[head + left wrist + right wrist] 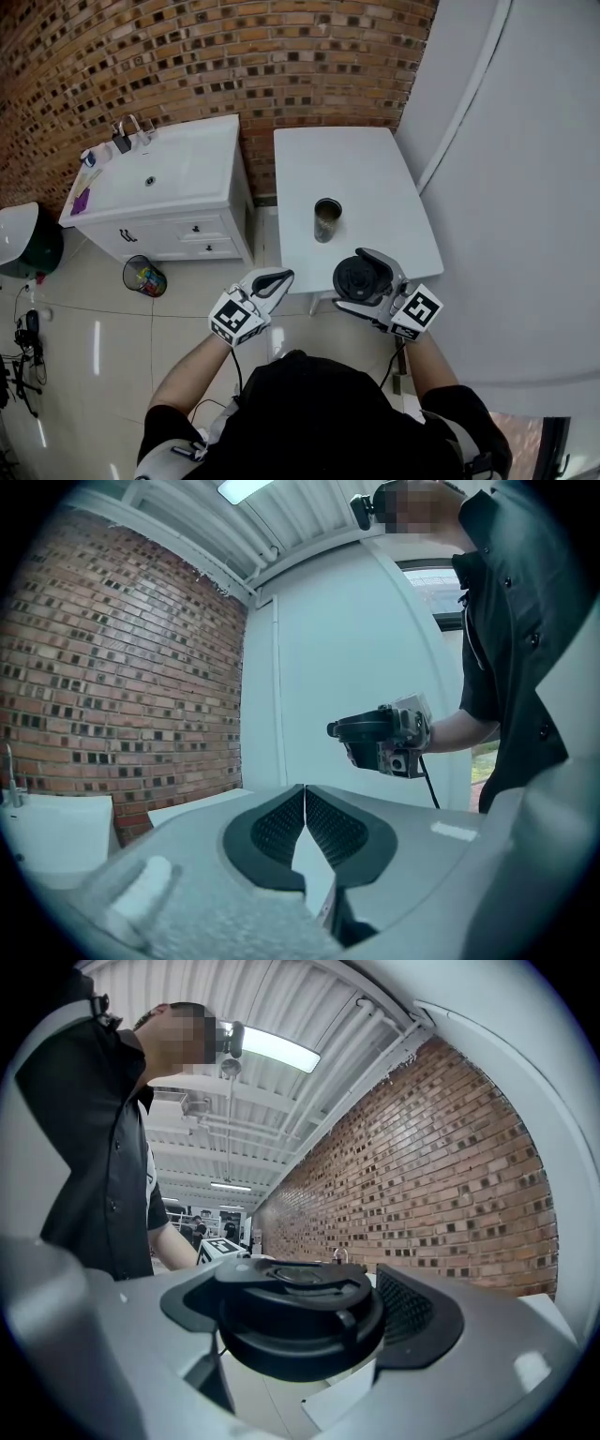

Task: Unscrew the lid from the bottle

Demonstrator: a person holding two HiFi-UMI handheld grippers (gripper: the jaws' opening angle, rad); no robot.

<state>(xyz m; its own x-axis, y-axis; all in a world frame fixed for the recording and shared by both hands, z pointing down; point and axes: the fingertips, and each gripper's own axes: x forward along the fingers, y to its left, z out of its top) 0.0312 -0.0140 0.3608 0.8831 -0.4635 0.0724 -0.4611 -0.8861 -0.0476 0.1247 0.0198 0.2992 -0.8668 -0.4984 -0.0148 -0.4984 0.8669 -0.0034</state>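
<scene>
Lid point(298, 1321) was clamped across its rim in the wide-spread jaws of the right gripper point(362, 278), close to the person. Left gripper point(305, 794) was clenched on nothing. Further off, the bottle point(327, 220) stood upright and uncapped on the white table point(375, 169), apparently unsteadied. Advised: lower the lid flat onto bare tabletop beside the bottle, releasing only once seated.

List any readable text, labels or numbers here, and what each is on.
None readable in any view.
On black-and-white marker cubes of left gripper and right gripper: square patterns only, no letters.
On round black plastic lid in right gripper: no legible print.
</scene>
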